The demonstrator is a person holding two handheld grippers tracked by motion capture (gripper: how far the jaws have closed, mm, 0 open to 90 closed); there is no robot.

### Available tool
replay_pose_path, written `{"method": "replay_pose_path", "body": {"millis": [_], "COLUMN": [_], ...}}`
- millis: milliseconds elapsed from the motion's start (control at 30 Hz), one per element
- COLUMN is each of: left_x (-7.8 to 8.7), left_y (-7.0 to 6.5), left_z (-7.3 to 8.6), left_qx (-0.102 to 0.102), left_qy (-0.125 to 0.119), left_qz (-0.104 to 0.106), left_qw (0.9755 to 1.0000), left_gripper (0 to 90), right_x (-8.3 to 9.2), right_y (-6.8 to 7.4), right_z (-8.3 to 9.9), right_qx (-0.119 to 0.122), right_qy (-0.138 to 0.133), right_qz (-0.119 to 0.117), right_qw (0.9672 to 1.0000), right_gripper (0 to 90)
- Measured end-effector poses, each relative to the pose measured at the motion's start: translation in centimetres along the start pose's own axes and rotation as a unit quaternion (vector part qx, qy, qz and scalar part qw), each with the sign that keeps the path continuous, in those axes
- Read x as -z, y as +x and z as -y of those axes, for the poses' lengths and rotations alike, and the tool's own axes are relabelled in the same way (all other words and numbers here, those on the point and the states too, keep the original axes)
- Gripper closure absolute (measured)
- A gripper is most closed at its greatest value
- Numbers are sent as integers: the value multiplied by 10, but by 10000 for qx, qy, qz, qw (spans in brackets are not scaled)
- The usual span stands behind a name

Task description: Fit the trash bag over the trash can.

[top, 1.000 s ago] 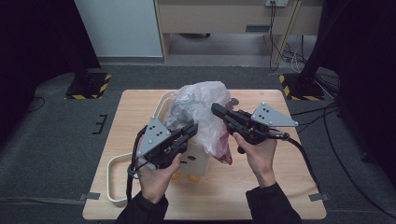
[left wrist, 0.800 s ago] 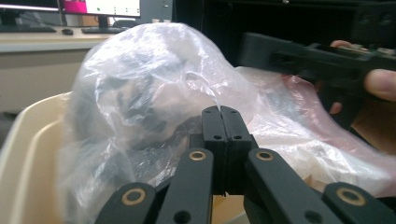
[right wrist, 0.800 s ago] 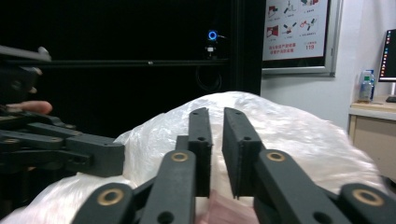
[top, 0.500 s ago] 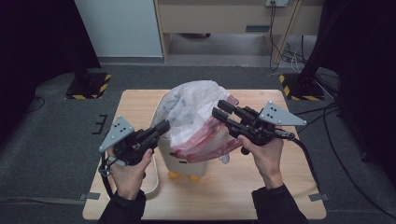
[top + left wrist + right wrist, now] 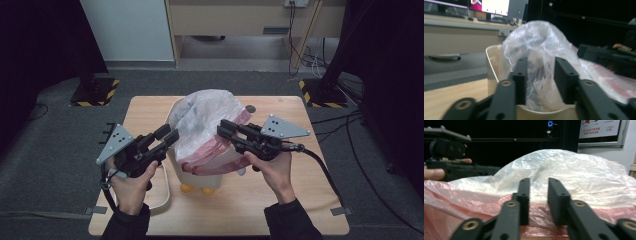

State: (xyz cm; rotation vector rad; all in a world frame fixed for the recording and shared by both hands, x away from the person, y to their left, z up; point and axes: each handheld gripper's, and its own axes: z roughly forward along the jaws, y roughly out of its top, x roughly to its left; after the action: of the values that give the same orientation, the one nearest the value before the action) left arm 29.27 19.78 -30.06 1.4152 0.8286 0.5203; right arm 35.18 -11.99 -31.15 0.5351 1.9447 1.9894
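The wooden table point(image 5: 150, 107) carries a cream bin point(image 5: 161, 200) near its middle, and a thin plastic bag point(image 5: 205, 112) billows out of it, clear on top with a pink edge point(image 5: 220, 150) spilling right. It looks light, limp and slippery, so a pinch on a gathered fold at the rim should hold best. The left gripper point(image 5: 166, 135) stands half open just left of the bag, its jaws having just opened with nothing between them. The right gripper point(image 5: 223, 128) has narrowed over the film, not pinching it.
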Motion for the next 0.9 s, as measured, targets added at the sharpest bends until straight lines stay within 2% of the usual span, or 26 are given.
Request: {"method": "replay_pose_path", "body": {"millis": [133, 233, 333, 433, 600, 767, 900], "left_x": [9, 10, 9, 6, -5, -7, -7], "left_y": [-8, -17, -28, -39, -48, -49, -47], "left_z": [-5, -4, -1, 3, 12, 13, 12], "left_qx": [-78, -108, -143, -251, -527, -628, -707], "left_qy": [-123, -94, 38, 161, 516, 495, 502], "left_qz": [181, 463, 734, 847, 709, 579, 423], "left_qw": [9997, 9988, 9972, 9960, 9948, 9951, 9953], "left_gripper": [523, 501, 486, 475, 487, 571, 690], "right_x": [-2, -2, -2, -3, -2, 3, 7], "right_y": [0, -1, -2, -3, -4, -5, -4], "right_z": [2, 2, 1, 0, -1, -5, -8], "right_qx": [82, 74, 67, 65, 75, 81, 76], "right_qy": [9, -11, -49, -100, -177, -228, -300], "right_qz": [-6, 31, 118, 190, 250, 274, 275], "right_qw": [10000, 10000, 9999, 9997, 9995, 9993, 9991], "right_gripper": [897, 900, 898, 878, 839, 782, 730]}}
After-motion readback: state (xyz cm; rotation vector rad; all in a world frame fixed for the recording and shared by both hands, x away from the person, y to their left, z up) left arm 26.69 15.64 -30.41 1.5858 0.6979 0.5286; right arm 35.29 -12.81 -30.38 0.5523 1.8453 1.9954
